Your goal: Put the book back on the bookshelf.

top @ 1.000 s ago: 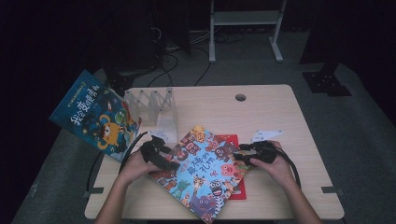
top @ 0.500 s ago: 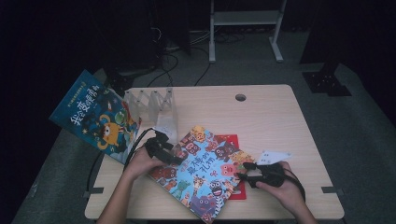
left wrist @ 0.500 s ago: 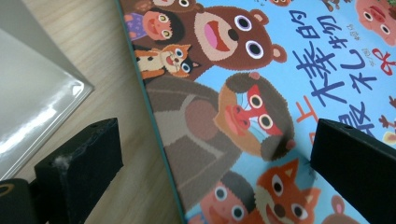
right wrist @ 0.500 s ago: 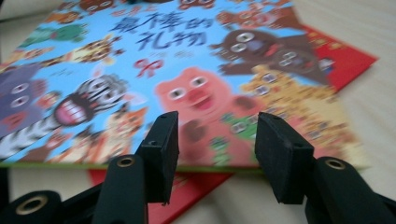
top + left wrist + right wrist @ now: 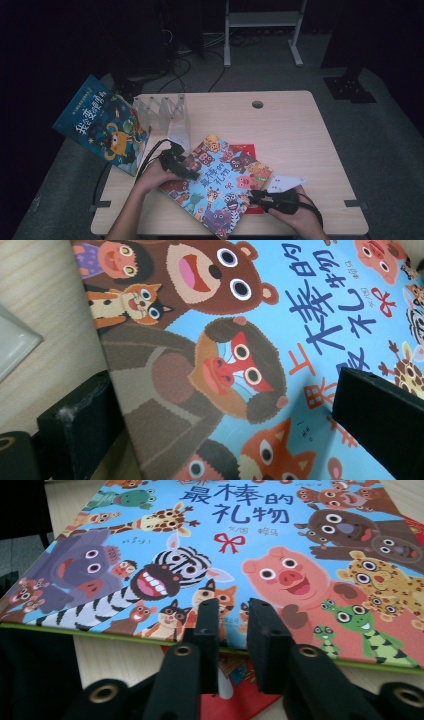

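R tool [image 5: 260, 199] has shifted since a sec ago from the picture book's [image 5: 220, 187] right corner to its near edge, by the counter's [image 5: 300, 135] front edge. Its jaws have just been closing: now a narrow gap, nothing between them, tips at the book's edge. L tool [image 5: 182, 167] hasn't moved, jaws wide, the book's left corner between them, not pinched afaict. Book lies flat, front-centre, over a red book [image 5: 243, 150]. Prob. R is lining up to nudge or lift that edge.
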